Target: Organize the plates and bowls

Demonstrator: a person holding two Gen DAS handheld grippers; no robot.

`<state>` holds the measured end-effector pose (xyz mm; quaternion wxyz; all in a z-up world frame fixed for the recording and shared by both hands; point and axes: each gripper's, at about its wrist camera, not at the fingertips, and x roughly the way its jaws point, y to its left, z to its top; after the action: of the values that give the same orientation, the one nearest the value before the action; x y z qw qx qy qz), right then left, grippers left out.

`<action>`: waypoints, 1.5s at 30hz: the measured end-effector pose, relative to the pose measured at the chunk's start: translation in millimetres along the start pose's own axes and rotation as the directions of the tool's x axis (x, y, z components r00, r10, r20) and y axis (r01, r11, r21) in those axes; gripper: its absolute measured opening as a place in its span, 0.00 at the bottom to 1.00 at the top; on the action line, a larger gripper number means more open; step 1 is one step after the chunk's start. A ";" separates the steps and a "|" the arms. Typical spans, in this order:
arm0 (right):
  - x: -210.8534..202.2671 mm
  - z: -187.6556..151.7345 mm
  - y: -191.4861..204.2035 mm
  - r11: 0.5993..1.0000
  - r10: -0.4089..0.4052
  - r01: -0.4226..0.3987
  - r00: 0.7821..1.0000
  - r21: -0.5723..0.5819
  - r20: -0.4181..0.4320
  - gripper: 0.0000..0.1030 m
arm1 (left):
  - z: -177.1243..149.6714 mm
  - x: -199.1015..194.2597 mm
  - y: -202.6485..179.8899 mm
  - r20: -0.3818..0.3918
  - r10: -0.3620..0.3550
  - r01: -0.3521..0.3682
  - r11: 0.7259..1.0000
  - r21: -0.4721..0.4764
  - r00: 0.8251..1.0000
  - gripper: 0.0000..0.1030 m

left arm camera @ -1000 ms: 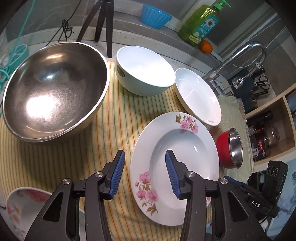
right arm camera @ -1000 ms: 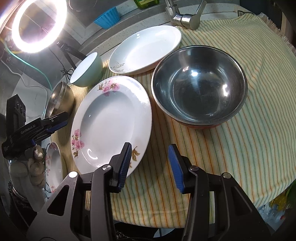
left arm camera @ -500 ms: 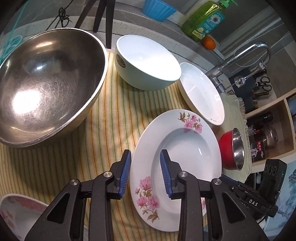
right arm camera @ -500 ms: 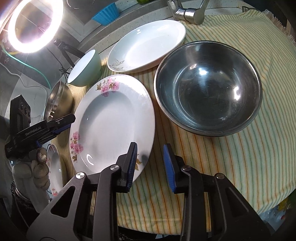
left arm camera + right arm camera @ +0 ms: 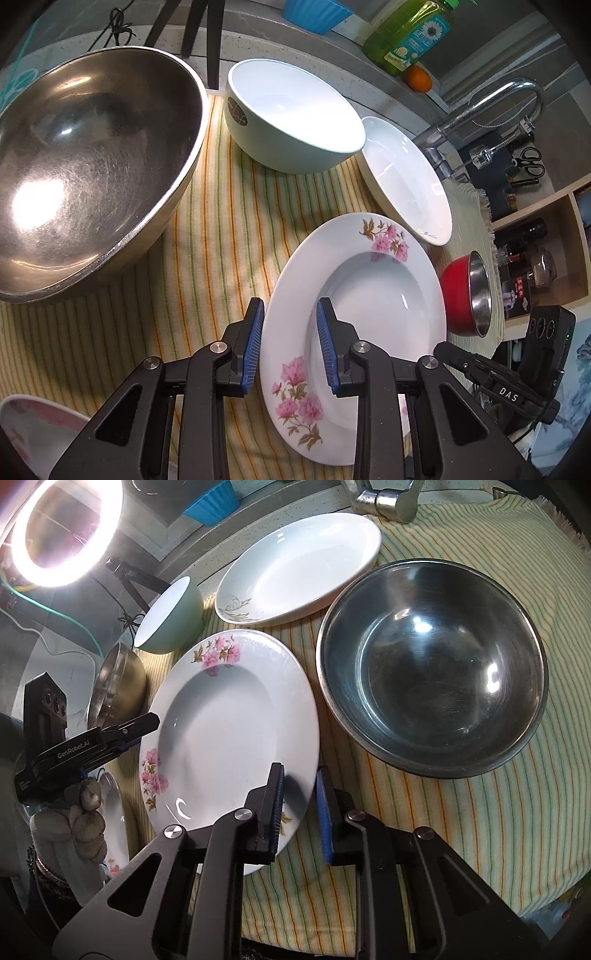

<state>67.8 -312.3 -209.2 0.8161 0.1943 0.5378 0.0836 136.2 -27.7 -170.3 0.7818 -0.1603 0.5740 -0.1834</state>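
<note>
**Left tool** (image 5: 290, 343): jaws closing, blue pads straddling the near-left rim of the floral plate (image 5: 369, 295). One pad lies against the outer edge; the inner one seems to stand a little off the face, so the pinch is not yet firm.

**Right tool** (image 5: 299, 808): jaws closing on the opposite rim of the same plate (image 5: 229, 731). The rim sits between the pads, which are near or at contact.

**Item, floral plate**: glazed ceramic, deep well, broad flat rim with pink flower sprays. It lies on the striped cloth (image 5: 221, 229) at mid-tabletop, between the large steel bowl (image 5: 88, 166) and the red-sided steel bowl (image 5: 432, 664).
- Handling, judged: rigid, moderately heavy, and brittle if knocked.
- The glaze is slick, so it could slide from narrow pads.
- Best hold: the flat rim, on two opposed sides, kept level.

**Other ware**: pale green bowl (image 5: 291, 118) and plain white dish (image 5: 406, 177) behind. Another flowered dish (image 5: 33, 432) is at the near-left edge.

**Surface**: soft woven cloth, slightly rumpled, draped over the tabletop. It cushions the ware but may drag.

**Room**: kitchen, with faucet (image 5: 487, 110), soap bottle (image 5: 410, 33), an orange (image 5: 417, 79), blue cup (image 5: 317, 13), ring light (image 5: 62, 531) and a shelf of jars (image 5: 535, 258).
</note>
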 end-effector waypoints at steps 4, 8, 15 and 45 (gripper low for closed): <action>0.2 1.0 2.2 1.000 -0.011 0.011 1.000 -0.017 -0.006 0.17 | -1.8 -0.3 -0.3 0.002 0.010 -0.010 1.000 0.004 1.000 0.26; 0.5 2.6 2.5 0.999 -0.013 0.013 1.000 -0.029 -0.011 0.17 | -6.7 -2.7 0.9 0.003 0.014 -0.014 1.000 -0.007 1.000 0.26; 1.6 -0.2 6.2 0.999 -0.009 0.008 0.999 -0.051 -0.033 0.18 | -18.1 -8.5 2.3 0.007 0.027 -0.027 0.999 -0.031 1.000 0.26; -6.2 -43.2 11.3 0.994 0.005 -0.014 0.997 -0.109 -0.083 0.18 | -72.7 -24.7 -3.6 0.027 0.071 -0.068 0.994 -0.085 0.997 0.26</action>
<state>26.8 -294.3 -214.3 0.8022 0.1483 0.5647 0.1247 59.5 -22.2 -169.0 0.7890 -0.1755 0.5745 -0.1293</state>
